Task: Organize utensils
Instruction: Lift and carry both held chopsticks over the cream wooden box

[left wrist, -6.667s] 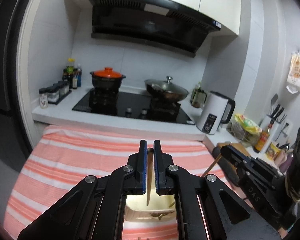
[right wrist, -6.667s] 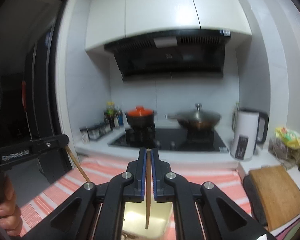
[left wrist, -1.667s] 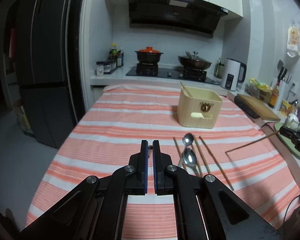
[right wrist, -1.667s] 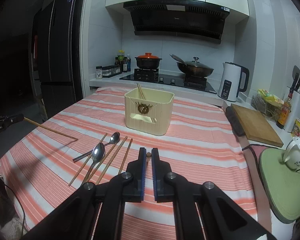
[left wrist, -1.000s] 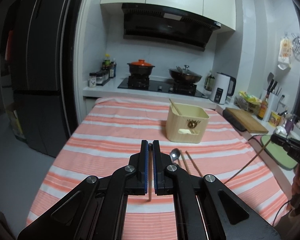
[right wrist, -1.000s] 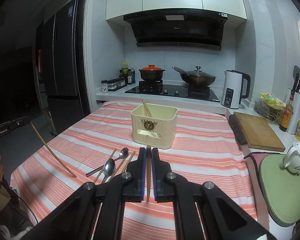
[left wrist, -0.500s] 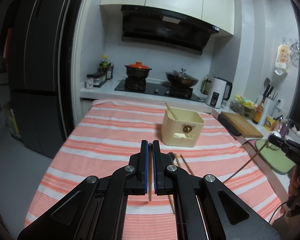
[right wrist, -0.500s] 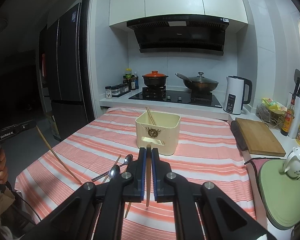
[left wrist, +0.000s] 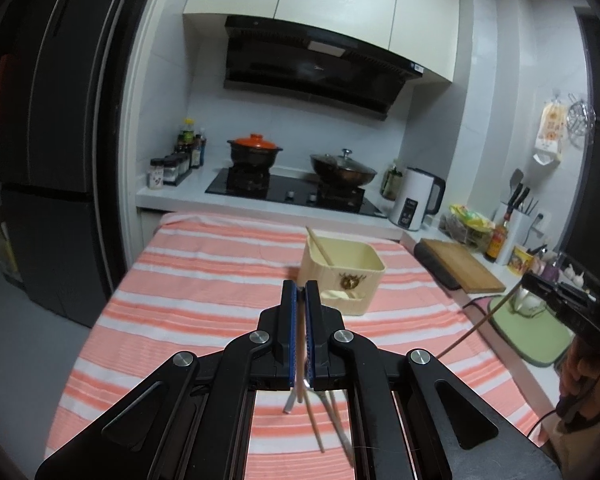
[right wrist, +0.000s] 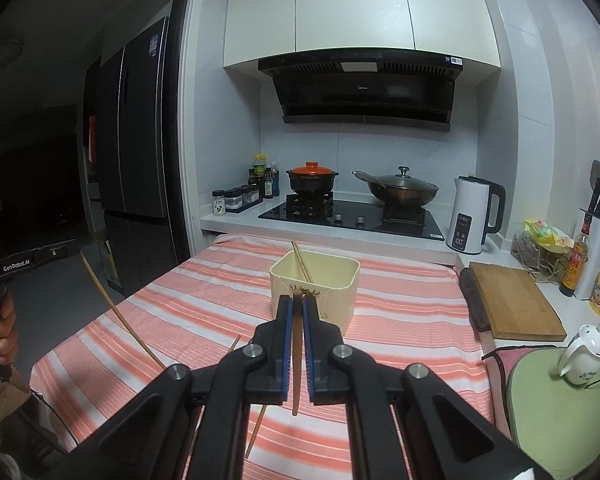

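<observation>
Left wrist view: left gripper [left wrist: 300,292] pinched nearly closed on a chopstick [left wrist: 299,380] that hangs down between the jaws, long axis close to vertical. Cream holder box [left wrist: 342,276] sits ahead and slightly right, one stick already leaning inside. Loose utensils [left wrist: 324,412] lie on the striped cloth [left wrist: 204,280] below, blurred and partly cut off by the jaws; kinds unclear.

Right wrist view: right gripper [right wrist: 296,304] clamped on a second chopstick [right wrist: 295,372], also near upright. Box [right wrist: 316,284] directly ahead, so the right looks nearer. Its front face is partly hidden behind the fingertips. A loose chopstick [right wrist: 256,428] lies below left.
</observation>
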Action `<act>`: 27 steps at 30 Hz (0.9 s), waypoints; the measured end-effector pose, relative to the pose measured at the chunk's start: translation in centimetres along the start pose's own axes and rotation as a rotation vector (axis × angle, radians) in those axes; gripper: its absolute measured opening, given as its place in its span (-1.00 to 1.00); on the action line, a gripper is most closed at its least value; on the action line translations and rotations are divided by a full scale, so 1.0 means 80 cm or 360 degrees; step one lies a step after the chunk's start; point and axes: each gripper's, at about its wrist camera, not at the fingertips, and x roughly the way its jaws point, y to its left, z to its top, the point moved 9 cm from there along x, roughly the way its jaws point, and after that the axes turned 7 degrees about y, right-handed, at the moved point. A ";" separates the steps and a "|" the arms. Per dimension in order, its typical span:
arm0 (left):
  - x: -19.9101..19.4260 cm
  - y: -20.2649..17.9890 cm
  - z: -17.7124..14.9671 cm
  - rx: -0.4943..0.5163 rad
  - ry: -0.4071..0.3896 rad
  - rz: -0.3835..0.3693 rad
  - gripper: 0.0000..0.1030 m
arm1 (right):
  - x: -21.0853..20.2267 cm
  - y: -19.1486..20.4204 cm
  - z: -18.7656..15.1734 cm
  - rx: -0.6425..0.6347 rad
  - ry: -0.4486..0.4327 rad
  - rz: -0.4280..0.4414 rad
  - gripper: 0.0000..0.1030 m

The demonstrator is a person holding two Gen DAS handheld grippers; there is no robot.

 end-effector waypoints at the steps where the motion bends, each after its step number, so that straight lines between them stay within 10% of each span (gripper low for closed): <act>1: 0.003 -0.005 0.006 0.0006 0.0000 -0.0013 -0.97 | 0.001 0.000 0.004 -0.0005 -0.0005 -0.0002 -0.90; 16: 0.064 -0.064 0.122 0.0023 -0.0017 -0.0177 -0.97 | 0.042 -0.020 0.085 -0.0043 -0.0064 -0.0001 -0.90; 27: 0.143 -0.081 0.233 0.0015 -0.0217 -0.0067 -0.97 | 0.105 -0.046 0.189 -0.0023 -0.0244 -0.0057 -0.90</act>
